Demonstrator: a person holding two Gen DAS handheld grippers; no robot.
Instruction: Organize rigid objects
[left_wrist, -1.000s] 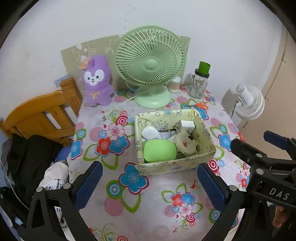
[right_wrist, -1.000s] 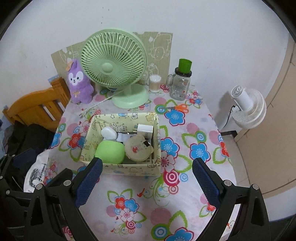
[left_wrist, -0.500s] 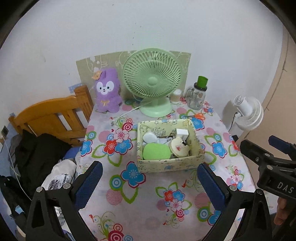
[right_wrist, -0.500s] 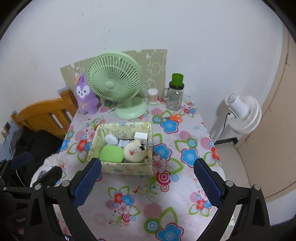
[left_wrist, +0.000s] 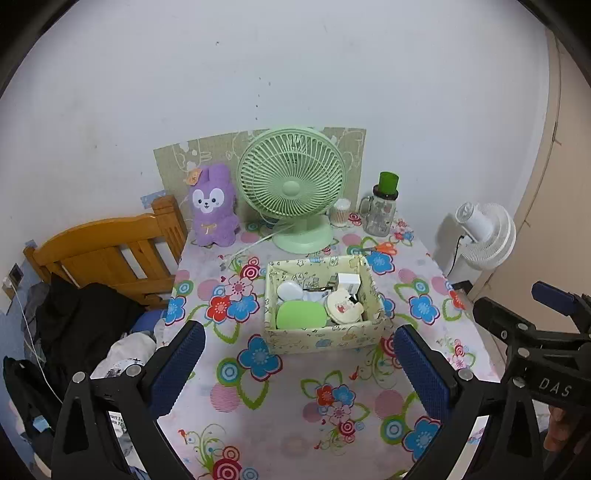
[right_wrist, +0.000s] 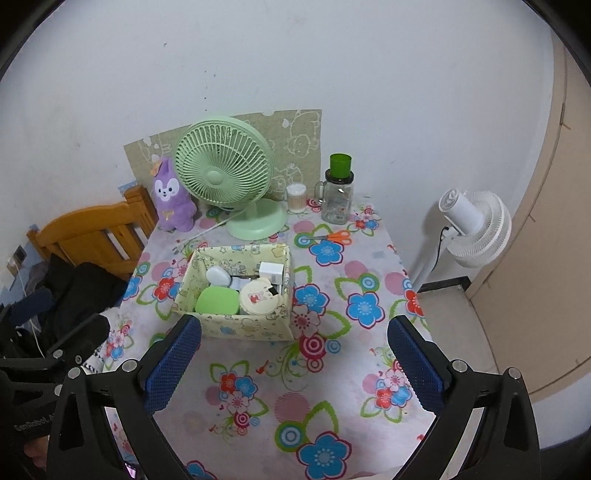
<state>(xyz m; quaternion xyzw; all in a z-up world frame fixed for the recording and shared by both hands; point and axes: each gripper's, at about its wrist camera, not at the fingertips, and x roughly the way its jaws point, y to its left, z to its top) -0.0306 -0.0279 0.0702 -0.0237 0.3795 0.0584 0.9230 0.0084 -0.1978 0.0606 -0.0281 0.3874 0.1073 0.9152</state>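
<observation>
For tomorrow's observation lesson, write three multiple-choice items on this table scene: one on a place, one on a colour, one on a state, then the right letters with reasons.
1. Where do the orange-handled scissors lie?
A. in the patterned box
B. on the tablecloth in front of the glass jar
C. on the chair

2. What colour is the desk fan on the table?
A. white
B. purple
C. light green

3. How are the left gripper and right gripper?
A. both open and empty
B. both shut
C. one holds a charger

Answers: B, they lie flat before the glass jar, outside the patterned box; C, its grille and base are green; A, the pads stand wide apart with nothing between.
</observation>
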